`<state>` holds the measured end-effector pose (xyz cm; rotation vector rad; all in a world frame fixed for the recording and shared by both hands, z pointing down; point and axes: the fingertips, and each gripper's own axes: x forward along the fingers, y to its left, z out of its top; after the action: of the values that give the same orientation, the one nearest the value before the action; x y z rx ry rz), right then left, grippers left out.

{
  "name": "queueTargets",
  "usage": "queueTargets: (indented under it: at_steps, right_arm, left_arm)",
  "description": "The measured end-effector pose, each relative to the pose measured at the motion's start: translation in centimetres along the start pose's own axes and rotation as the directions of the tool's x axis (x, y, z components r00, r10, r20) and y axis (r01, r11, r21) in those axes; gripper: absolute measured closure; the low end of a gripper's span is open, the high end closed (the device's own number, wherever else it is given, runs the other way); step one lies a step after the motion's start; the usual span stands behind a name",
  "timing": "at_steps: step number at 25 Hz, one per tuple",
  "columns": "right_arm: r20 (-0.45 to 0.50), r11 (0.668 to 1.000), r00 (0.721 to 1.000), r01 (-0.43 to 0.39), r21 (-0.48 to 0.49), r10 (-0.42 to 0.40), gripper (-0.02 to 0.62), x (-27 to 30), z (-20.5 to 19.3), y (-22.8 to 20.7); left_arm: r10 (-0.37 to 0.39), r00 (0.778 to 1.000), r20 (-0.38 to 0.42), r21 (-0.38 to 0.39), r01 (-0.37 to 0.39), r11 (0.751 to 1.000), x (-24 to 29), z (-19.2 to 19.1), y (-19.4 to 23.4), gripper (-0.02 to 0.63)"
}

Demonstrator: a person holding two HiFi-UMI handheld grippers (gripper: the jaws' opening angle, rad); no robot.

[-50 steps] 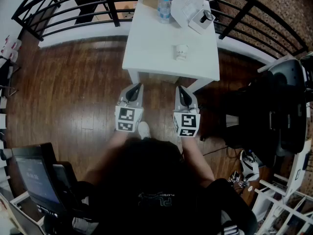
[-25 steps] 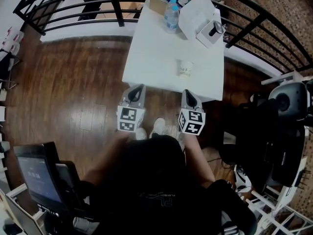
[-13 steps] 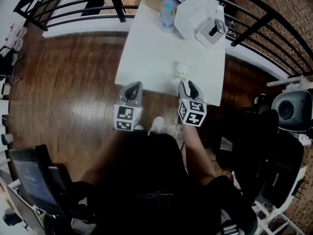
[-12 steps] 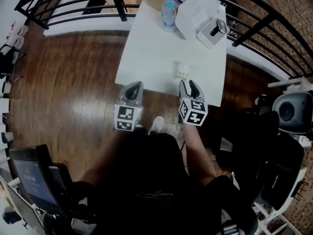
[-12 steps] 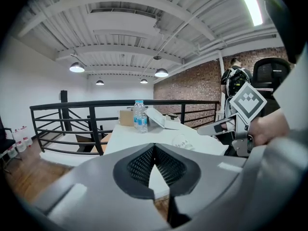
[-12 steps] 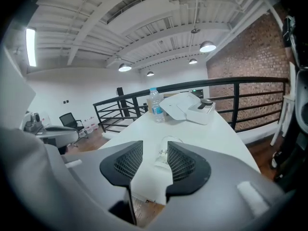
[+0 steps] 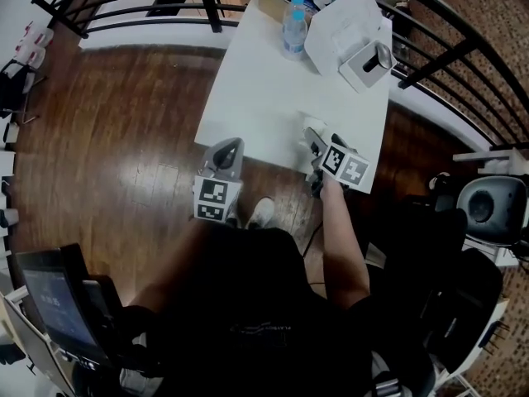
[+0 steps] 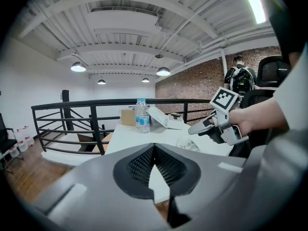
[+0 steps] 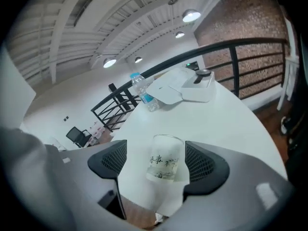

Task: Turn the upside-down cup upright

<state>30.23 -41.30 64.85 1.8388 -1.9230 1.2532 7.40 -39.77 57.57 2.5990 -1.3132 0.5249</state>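
Near the front edge of the white table [image 9: 231, 124], the cup [image 9: 166, 163] stands rim-down between the jaws of your right gripper [image 9: 156, 150], which have just been opening wide and touch nothing. This looks like the approach: next close on its wall, lift, roll it over. Your left gripper [image 8: 154, 150] is pinched together, empty. Black railing [image 8: 94, 129] and wood floor [image 7: 124, 139] surround you.

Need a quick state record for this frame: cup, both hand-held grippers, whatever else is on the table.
cup: stands on the white table near its front edge, between the right jaws, pads not touching it
right hand-held gripper: open, jaws have just been opening, straddles the cup
left hand-held gripper: shut, nothing between its jaws, by the table's near edge
other items: water bottle at the table's far end
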Motion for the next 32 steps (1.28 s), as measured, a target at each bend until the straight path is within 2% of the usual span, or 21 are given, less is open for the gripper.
queueTargets:
  at_steps: [4,7,16,19,22,27,32]
  right_arm:
    - [-0.056,0.98,0.997,-0.043,0.193,0.055,0.206,2.7,0.1,-2.1]
    - [-0.082,0.964,0.992,-0.069,0.256,0.093,0.206,3.9,-0.3,-2.9]
    - [-0.162,0.95,0.975,-0.098,0.298,0.152,0.206,6.3,-0.3,-2.7]
    - [-0.18,0.94,0.972,-0.087,0.329,0.153,0.244,6.5,-0.5,-2.9]
    - [-0.167,0.93,0.975,-0.078,0.36,0.146,0.293,6.4,-0.4,-3.1]
    - [-0.153,0.931,0.978,-0.078,0.356,0.14,0.302,6.1,-0.3,-2.9]
    - [-0.096,0.898,0.977,-0.133,0.42,0.19,0.305,5.3,0.4,-2.0]
  left_arm:
    - [-0.008,1.0,-0.009,-0.008,0.008,1.0,0.3,-0.4,0.2,0.607]
    - [-0.007,1.0,-0.01,-0.016,0.007,1.0,0.4,-0.5,0.6,0.607]
    - [0.001,1.0,0.001,-0.027,-0.001,1.0,0.7,-0.3,2.2,0.607]
    - [0.006,1.0,0.001,-0.031,-0.006,1.0,0.7,-0.4,2.7,0.607]
    - [0.006,1.0,0.004,-0.035,-0.006,0.999,0.7,-0.4,3.2,0.607]
    - [-0.005,1.0,0.008,-0.035,0.006,0.999,1.0,-0.4,3.4,0.607]
    - [-0.018,1.0,0.012,-0.029,0.018,0.999,1.2,-0.2,3.4,0.607]
